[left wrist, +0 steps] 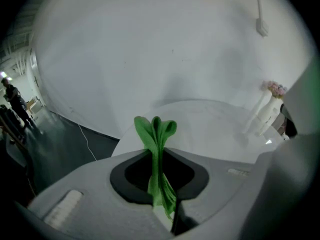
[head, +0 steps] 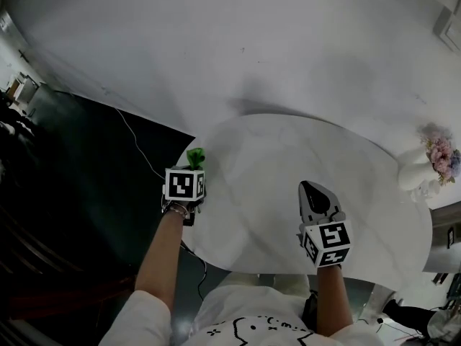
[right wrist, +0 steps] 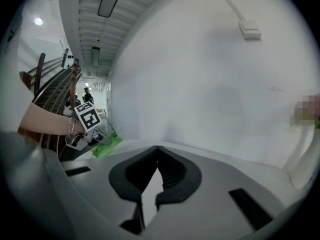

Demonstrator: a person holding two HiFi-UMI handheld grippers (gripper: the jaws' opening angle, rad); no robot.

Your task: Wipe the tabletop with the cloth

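Observation:
A folded green cloth [head: 195, 156] is pinched in my left gripper [head: 194, 167] at the left edge of the white oval tabletop [head: 274, 164]. In the left gripper view the cloth [left wrist: 156, 134] stands upright between the closed jaws of the left gripper [left wrist: 156, 153], its folds sticking out past the tips. My right gripper [head: 312, 190] hovers over the near right part of the table. Its jaws meet at the tips with nothing between them [right wrist: 158, 148]. The right gripper view also shows the left gripper [right wrist: 95, 134] and the cloth [right wrist: 107, 145] at the table's edge.
A white vase with pink flowers [head: 425, 168] stands at the table's far right edge; the vase [left wrist: 267, 111] also shows in the left gripper view. A white wall rises behind the table. Dark floor with a thin cable [head: 137, 146] lies to the left.

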